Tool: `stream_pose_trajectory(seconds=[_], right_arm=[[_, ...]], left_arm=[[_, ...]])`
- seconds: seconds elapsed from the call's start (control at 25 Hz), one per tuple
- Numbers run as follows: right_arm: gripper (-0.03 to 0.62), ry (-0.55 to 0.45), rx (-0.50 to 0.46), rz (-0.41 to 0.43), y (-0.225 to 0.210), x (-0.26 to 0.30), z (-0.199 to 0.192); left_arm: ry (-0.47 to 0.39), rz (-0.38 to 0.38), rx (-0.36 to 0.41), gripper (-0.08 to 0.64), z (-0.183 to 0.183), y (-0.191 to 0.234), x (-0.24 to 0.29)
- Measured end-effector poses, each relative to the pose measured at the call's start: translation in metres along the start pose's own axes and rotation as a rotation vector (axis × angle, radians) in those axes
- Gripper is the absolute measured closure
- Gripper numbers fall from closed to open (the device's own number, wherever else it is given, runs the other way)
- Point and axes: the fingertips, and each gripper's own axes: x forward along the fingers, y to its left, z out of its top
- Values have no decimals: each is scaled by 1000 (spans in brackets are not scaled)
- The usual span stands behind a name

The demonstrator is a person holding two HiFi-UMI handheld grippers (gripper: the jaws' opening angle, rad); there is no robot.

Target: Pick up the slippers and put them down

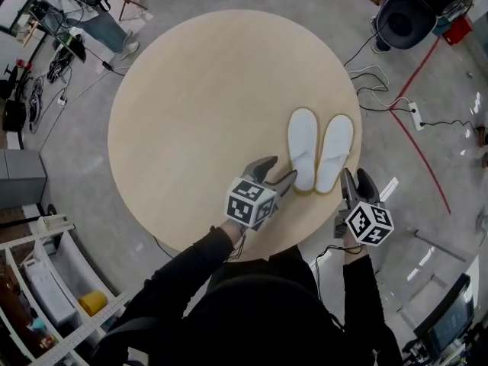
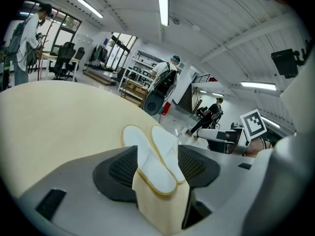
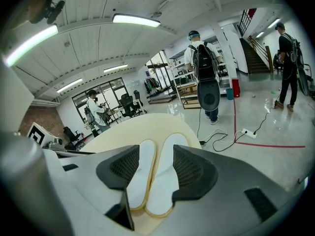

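Your left gripper [image 1: 280,170] is released, jaws apart and empty; the slippers [image 1: 303,145] lie just ahead at its 1 o'clock. Your right gripper [image 1: 356,181] is likewise released and empty, the pair at its 11 o'clock. The slippers rest side by side at 4 o'clock on the round table [image 1: 191,113]

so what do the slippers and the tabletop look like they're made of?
The slippers: soft white cloth, matte, maybe terry or nonwoven; no shine, with yellowish piping round the edges. The tabletop: pale beige, smooth, matte, wood-look; plywood or laminate, can't tell which.
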Motion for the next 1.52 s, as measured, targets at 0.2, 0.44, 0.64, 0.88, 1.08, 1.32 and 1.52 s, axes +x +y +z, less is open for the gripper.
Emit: stream_pose_trajectory(seconds=[0.2, 0.44, 0.64, 0.88, 1.08, 1.32, 1.52], right_arm=[[373, 19, 13, 26, -11, 24, 1], [373, 64, 17, 48, -18, 59, -5], [373, 111, 33, 61, -37, 88, -11], [374, 148, 39, 77, -40, 107, -25], [402, 172, 37, 80, -49, 112, -33], [484, 200, 37, 89, -48, 116, -42], [535, 202, 51, 86, -49, 115, -43]], left_arm=[[7, 24, -42, 298, 3, 9, 30], [36, 34, -102, 299, 1, 24, 65], [80, 33, -129, 299, -5, 31, 103], [129, 19, -147, 344, -19, 39, 124], [153, 14, -156, 390, -27, 37, 137], [153, 18, -187, 456, -29, 41, 142], [137, 14, -250, 497, -27, 44, 141]])
